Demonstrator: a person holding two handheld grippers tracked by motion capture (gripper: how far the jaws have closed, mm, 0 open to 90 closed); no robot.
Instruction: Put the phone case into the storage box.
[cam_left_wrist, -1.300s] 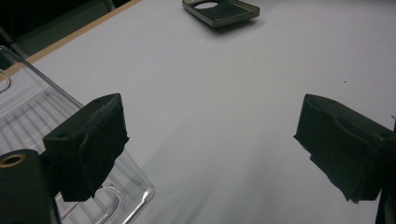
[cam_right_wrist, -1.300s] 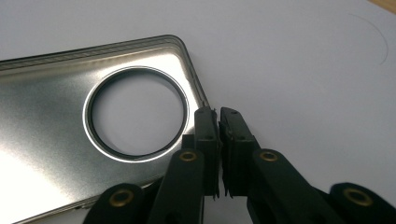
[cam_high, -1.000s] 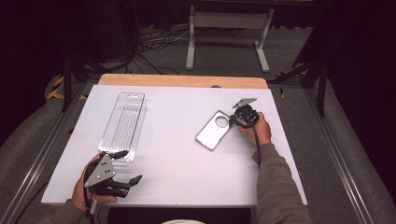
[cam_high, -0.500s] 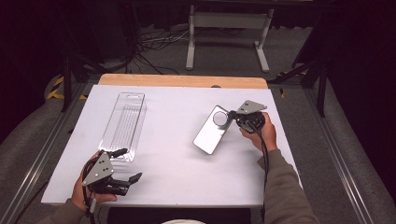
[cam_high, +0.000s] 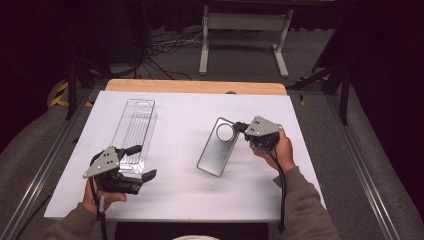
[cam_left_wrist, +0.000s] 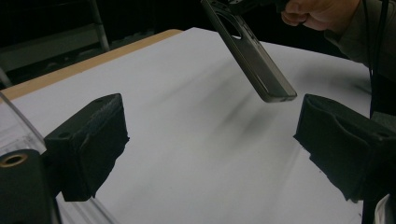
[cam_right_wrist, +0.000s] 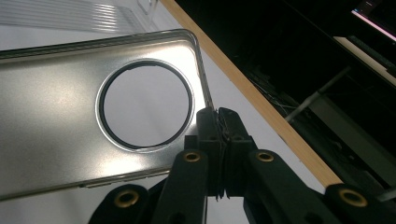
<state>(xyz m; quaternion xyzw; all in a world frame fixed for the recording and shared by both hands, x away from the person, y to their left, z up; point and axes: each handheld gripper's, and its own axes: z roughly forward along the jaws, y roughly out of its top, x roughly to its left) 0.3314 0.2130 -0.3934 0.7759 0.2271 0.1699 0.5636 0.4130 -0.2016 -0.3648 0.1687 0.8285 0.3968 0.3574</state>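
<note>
dim room, soft overhead light

My right gripper (cam_high: 243, 127) sits at three o'clock, jaws pinched tight, pointing toward nine. My left gripper (cam_high: 141, 161) waits at seven o'clock, jaws wide apart.

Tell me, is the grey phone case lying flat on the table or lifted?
Lifted: the right tongs pinch the phone case rim, and its lower end hangs tilted above the table.
</note>
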